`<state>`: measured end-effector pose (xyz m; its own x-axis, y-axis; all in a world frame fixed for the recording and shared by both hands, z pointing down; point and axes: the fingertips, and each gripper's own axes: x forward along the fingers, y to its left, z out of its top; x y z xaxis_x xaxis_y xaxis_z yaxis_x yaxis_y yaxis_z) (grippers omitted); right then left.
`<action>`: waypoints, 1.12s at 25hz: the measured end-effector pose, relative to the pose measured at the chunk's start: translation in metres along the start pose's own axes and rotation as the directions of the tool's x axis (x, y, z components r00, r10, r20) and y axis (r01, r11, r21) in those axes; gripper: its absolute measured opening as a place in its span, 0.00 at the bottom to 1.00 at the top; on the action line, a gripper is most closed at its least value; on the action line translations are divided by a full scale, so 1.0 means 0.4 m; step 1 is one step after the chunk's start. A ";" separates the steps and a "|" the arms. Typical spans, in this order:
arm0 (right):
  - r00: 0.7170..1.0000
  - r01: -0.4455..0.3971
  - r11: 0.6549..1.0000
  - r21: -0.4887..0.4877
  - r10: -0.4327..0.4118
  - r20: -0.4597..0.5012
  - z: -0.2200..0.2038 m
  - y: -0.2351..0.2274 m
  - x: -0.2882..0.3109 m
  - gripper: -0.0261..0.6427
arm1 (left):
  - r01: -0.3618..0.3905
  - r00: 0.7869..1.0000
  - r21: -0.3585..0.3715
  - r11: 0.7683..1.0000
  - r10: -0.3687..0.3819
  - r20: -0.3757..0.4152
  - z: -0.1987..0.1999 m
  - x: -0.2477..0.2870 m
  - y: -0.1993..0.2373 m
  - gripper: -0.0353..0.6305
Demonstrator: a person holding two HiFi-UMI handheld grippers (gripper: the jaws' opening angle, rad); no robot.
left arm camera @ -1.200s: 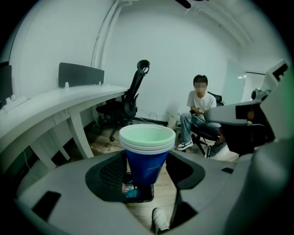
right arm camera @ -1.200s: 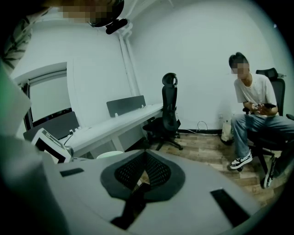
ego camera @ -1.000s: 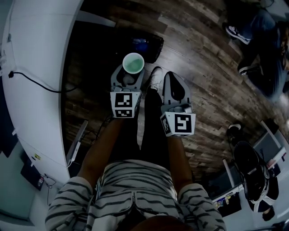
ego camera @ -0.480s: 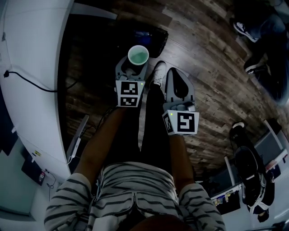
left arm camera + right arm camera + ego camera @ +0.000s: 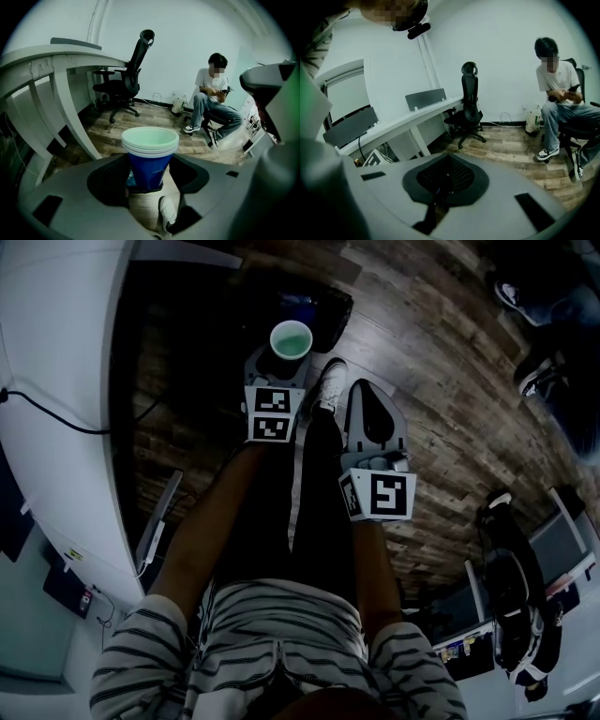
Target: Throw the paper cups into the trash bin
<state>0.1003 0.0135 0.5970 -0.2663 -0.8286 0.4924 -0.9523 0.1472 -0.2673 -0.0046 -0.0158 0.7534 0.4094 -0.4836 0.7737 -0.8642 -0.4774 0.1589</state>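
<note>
Steadily, over the last second, I carried my left gripper (image 5: pixel 147 183) forward, so the cups (image 5: pixel 150 157) it held came from short of the bin (image 5: pixel 321 310) to its near edge. The bin lay just ahead of and below that gripper. Its jaws stayed wide, clamped on the blue wall of the upright stack. I judged the carry nearly over, with only the last reach and the release left. My right gripper (image 5: pixel 440 190) hung beside and slightly behind it, jaws together, empty. Counted: one nested stack, at least two rims showing, perhaps three; one bin; two grippers; no other cup in sight.
</note>
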 end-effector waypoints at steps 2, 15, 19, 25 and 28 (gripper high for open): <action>1.000 0.000 1.000 0.002 0.000 -0.004 -0.009 -0.005 0.007 0.05 | 0.001 1.000 0.000 1.000 -0.001 -0.015 -0.013 0.022 0.006 0.48; 0.999 -0.004 1.000 0.021 0.004 -0.036 -0.072 -0.019 0.039 0.05 | 0.005 0.997 -0.036 0.999 -0.007 -0.075 -0.082 0.148 0.037 0.48; 0.999 -0.004 1.000 0.024 0.005 -0.043 -0.087 -0.020 0.042 0.05 | 0.009 0.996 -0.052 0.999 -0.014 -0.093 -0.100 0.182 0.035 0.48; 0.999 -0.007 1.000 0.031 0.008 -0.050 -0.101 -0.019 0.045 0.05 | 0.012 0.994 -0.049 0.999 -0.017 -0.108 -0.118 0.230 0.032 0.48; 0.998 -0.008 0.999 0.034 0.010 -0.054 -0.109 -0.023 0.045 0.05 | 0.011 0.990 -0.055 0.998 -0.019 -0.139 -0.133 0.254 0.037 0.48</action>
<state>0.0976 0.0207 0.6445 -0.2833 -0.7967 0.5338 -0.9446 0.1355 -0.2991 0.0088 -0.0329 0.8669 0.3810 -0.3680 0.8482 -0.8742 -0.4420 0.2009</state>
